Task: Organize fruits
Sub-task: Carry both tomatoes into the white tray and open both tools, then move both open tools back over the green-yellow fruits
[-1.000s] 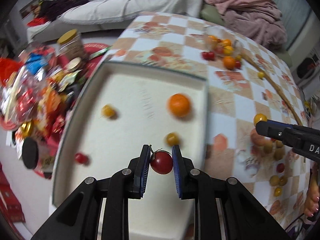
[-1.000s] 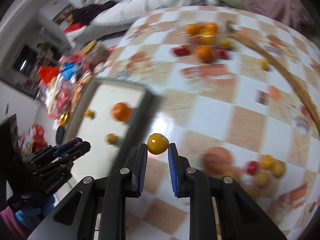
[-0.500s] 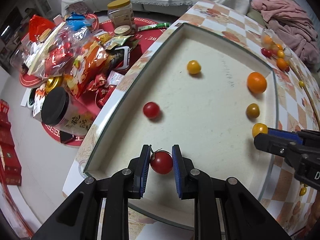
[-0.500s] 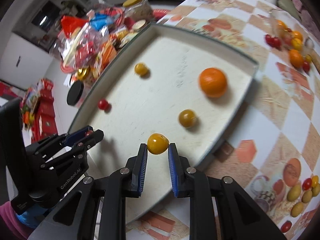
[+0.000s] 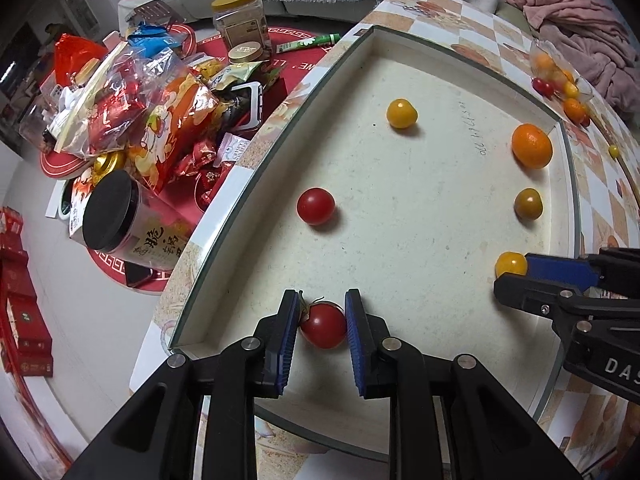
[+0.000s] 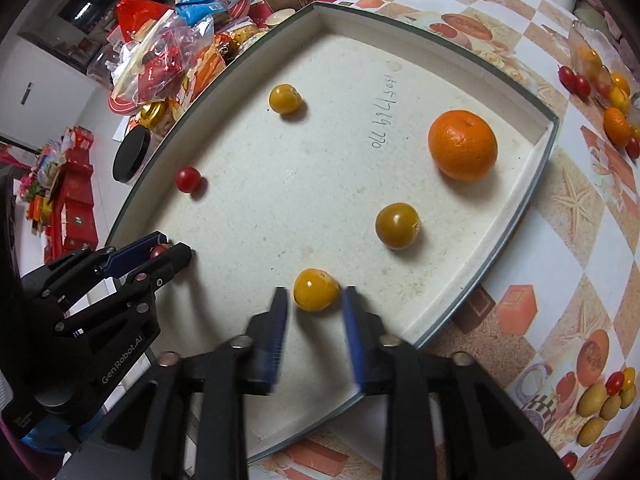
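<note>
both tongs (image 5: 322,314) (image 6: 314,306) apart over white tray (image 5: 400,56) on checkered table (image 6: 580,220); snack clutter (image 5: 132,92) beside.

"GenRobot.AI" on left gripper (image 6: 170,254) body (white lettering); "DAS" on right gripper (image 5: 516,276).

Both tools are built alike — the left tool (image 5: 322,322) and the right tool (image 6: 315,312) are matte black plastic linkages with triangular cut-outs in the arms, round silver pivot screws at the joints, and two flat fingers faced with ribbed blue pads (image 5: 289,332). Seen from the right wrist view, the left tool's black body carries white lettering reading "GenRobot.AI" — the right tool's body, in the left wrist view, shows the white letters "DAS" at the frame edge.
</note>
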`<state>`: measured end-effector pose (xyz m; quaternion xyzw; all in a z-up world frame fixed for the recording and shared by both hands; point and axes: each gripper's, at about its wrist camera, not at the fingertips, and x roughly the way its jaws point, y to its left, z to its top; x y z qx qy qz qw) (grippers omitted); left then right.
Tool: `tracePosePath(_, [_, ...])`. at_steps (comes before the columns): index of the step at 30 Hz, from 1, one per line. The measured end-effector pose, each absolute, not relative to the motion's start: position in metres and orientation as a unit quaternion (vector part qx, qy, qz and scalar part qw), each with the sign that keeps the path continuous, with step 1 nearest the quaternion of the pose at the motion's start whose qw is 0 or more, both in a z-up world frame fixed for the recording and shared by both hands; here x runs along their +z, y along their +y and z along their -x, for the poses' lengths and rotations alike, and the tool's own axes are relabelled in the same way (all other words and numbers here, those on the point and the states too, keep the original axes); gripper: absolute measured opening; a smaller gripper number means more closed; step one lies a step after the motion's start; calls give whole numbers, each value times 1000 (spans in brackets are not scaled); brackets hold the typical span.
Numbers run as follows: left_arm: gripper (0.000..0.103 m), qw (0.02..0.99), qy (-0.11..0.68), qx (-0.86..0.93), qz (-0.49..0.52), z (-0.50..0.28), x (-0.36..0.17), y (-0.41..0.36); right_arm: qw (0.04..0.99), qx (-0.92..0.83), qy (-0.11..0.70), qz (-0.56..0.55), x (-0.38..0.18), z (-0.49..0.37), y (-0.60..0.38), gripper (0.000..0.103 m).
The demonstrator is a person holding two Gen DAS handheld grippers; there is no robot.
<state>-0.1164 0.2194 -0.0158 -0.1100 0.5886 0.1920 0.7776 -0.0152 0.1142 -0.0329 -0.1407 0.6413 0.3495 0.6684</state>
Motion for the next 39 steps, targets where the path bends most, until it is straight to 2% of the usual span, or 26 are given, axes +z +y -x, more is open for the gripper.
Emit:
tracePosePath(1, [50, 777, 589, 196, 103, 116, -15, 219, 670, 349, 640, 137, -31, 15, 112, 50])
tracePosePath(3, [75, 781, 584, 202, 96, 116, -13, 221, 675, 352, 636, 127, -24, 14, 107, 56])
tracePosePath(5, [75, 787, 578, 197, 91, 115, -9, 222, 679, 357, 631, 114, -16, 12, 103, 65])
tracePosePath(6, [75, 785, 581, 195, 87, 114, -9, 222, 681, 359, 628, 110, -12, 11, 101, 76])
tracePosePath(7, [75, 782, 586, 195, 81, 111, -9, 221, 685, 361, 624, 103, -6, 10, 98, 81])
tracePosePath(11, [75, 783, 590, 186, 68, 104, -6, 216, 698, 352, 617, 87, 9, 5, 84, 85])
tracePosePath(14, [75, 788, 587, 175, 60, 97, 3, 207, 707, 337, 617, 69, 15, 0, 66, 102])
tracePosePath(26, [75, 820, 568, 73, 10, 40, 34, 128, 765, 170, 622, 6, 18, -18, -77, 103])
tracePosePath(39, [75, 805, 587, -63, -61, 8, 13, -4, 779, 14, 626, -46, 10, 18, -211, 103])
